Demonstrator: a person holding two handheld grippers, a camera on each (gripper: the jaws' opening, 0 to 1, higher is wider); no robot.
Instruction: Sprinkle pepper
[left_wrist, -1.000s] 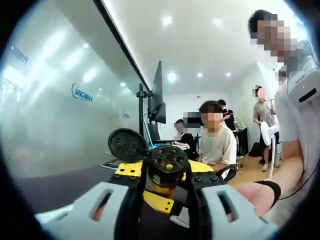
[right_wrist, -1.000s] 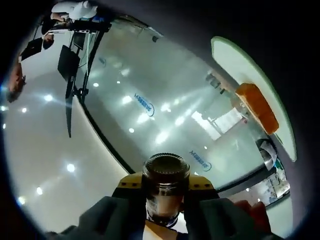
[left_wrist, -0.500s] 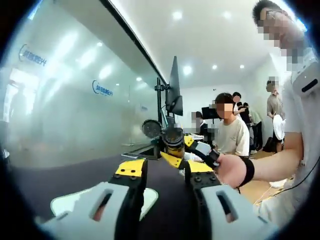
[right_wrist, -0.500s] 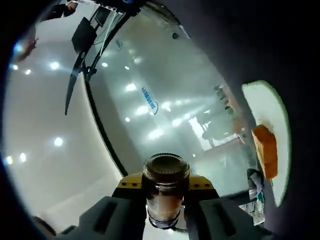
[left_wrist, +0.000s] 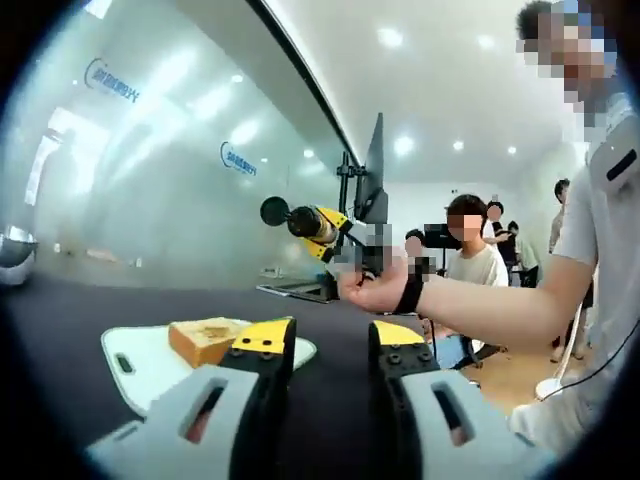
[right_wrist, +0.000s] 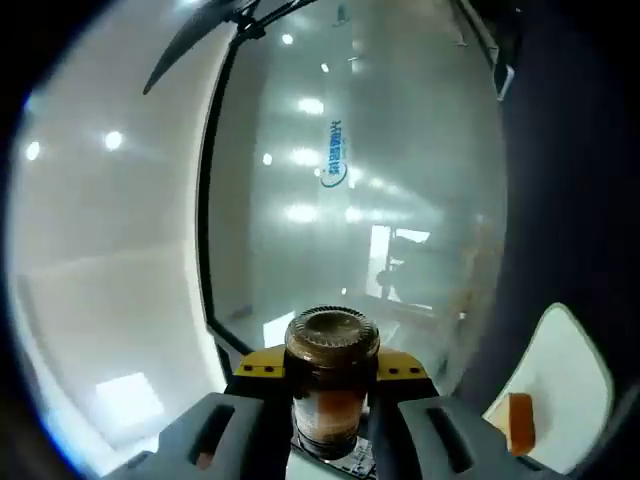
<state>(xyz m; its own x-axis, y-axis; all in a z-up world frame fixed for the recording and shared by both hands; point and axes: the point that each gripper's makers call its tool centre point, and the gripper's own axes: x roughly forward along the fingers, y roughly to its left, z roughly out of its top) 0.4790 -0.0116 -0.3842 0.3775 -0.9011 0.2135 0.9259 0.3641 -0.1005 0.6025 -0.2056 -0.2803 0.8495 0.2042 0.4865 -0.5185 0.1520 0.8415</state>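
A glass pepper jar (right_wrist: 331, 400) with a dark perforated top is clamped between the jaws of my right gripper (right_wrist: 332, 366). In the left gripper view the right gripper (left_wrist: 338, 240) hangs above the dark table in a person's hand, holding the jar (left_wrist: 308, 222) tilted to the left, its round black lid (left_wrist: 272, 211) flipped aside. A piece of toast (left_wrist: 205, 339) lies on a white cutting board (left_wrist: 130, 362) below and left of the jar. The toast (right_wrist: 519, 424) and board (right_wrist: 567, 366) also sit at the lower right of the right gripper view. My left gripper (left_wrist: 330, 342) stands open near the board, nothing between its jaws.
A frosted glass wall (left_wrist: 150, 180) with blue logos runs behind the dark table (left_wrist: 60, 320). A monitor on a stand (left_wrist: 374, 185) is at the far end. Several people (left_wrist: 474, 262) sit or stand at the right; the person holding the grippers (left_wrist: 590, 230) is close by.
The left gripper view has pulled back and dropped, bringing the board and toast into sight. The right gripper with the jar is now farther off, over the table, and its view has rolled.
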